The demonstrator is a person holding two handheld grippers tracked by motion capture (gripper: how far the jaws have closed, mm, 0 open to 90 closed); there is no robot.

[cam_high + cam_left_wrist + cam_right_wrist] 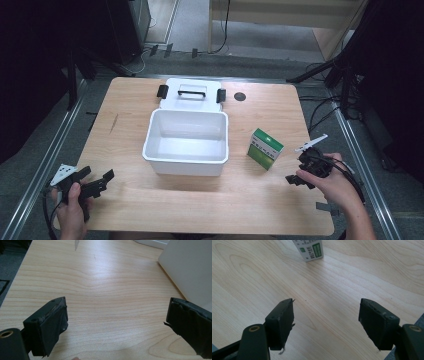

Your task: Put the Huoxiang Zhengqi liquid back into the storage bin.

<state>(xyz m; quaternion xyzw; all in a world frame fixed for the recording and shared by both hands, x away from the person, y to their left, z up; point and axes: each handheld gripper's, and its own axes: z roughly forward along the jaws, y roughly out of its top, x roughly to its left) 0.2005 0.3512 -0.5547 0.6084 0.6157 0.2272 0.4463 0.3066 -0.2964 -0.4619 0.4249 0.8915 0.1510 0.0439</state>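
Green-white carton (265,148): printed label, text unreadable.

The green-and-white box (309,250) is cut off by the top edge in the right gripper view, its print too small to read. In the left gripper view the white bin (190,267) runs off the right edge, just one wall showing. From above, the right gripper (300,172) is half hidden in the hand, its jaw tips hard to make out.

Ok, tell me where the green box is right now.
In the high view the green box stands on the table, just right of the white bin and left of the right gripper.
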